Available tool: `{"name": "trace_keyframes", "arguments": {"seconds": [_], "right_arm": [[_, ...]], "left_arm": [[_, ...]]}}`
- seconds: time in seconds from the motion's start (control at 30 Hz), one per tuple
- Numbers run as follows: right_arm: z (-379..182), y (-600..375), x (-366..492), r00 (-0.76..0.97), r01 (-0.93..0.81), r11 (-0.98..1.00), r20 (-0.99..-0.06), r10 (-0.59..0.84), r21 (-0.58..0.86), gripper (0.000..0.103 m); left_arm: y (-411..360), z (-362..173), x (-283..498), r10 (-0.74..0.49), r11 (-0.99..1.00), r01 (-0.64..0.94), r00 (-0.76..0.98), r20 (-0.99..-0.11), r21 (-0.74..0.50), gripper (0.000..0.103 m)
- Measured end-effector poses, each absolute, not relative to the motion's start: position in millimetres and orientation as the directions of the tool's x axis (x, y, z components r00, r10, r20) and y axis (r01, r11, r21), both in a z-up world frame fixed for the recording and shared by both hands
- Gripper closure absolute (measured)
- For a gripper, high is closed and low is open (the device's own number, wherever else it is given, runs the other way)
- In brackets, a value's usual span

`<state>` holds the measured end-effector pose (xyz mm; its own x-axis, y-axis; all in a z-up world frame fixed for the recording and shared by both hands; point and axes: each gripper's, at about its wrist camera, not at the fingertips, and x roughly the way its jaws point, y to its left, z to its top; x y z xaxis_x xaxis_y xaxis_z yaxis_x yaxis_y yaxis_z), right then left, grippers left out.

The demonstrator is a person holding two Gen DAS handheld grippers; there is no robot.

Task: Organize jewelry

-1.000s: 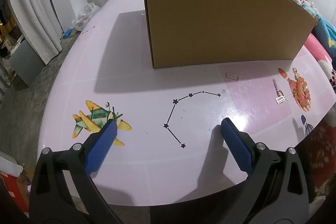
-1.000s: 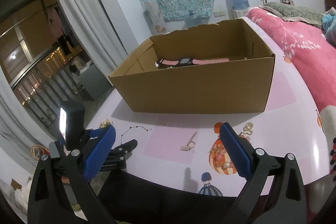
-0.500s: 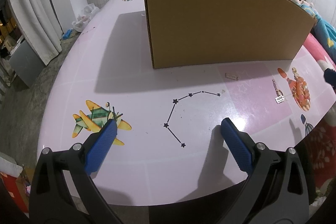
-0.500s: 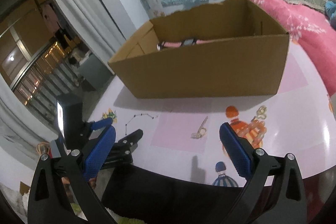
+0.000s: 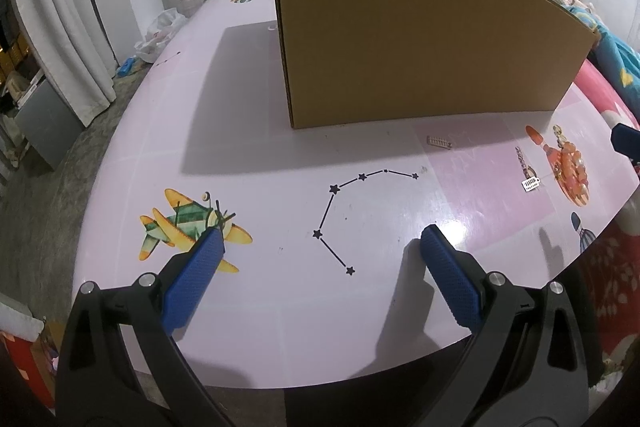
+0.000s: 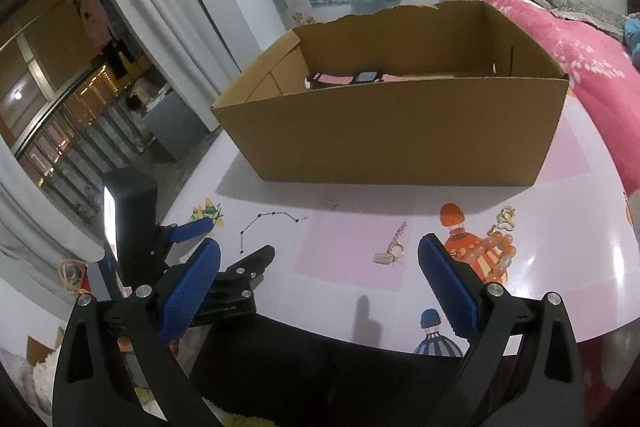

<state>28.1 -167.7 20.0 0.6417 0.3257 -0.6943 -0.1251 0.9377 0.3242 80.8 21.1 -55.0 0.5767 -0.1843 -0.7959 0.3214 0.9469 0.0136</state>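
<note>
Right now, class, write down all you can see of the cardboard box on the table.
The box is plain brown corrugated cardboard, open at the top, with no print showing. Its far rim is ragged, as if torn; the near rim is straight. It stands upright on the pink table, towards its far side, casting a shadow leftwards in the left wrist view. Inside, against the far wall, lies a pink and black strap-like item; the rest of the floor is hidden. The jewelry lies on the table in front of it, apart from it. Neither tool touches it.

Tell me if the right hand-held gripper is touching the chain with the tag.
Apart. The right wrist view shows the right hand-held gripper open, with bare table between its fingers and the chain with the tag.
</note>
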Motion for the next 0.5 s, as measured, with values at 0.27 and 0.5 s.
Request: {"name": "trace_keyframes", "arguments": {"seconds": [0.27,0.5], "right_arm": [[20,-181,11,0.696,-0.104,0.953,-0.664,0.274,0.285,0.013],[16,-176,11,0.696,-0.166,0.963,-0.666,0.268,0.214,0.024]], "left_arm": [[36,-33,59,-0.263,0.935,0.353,0.666,-0.698,-0.016,0.008],[37,-12,45,-0.339,0.909,0.417,0.714,-0.613,-0.017,0.008]]}}
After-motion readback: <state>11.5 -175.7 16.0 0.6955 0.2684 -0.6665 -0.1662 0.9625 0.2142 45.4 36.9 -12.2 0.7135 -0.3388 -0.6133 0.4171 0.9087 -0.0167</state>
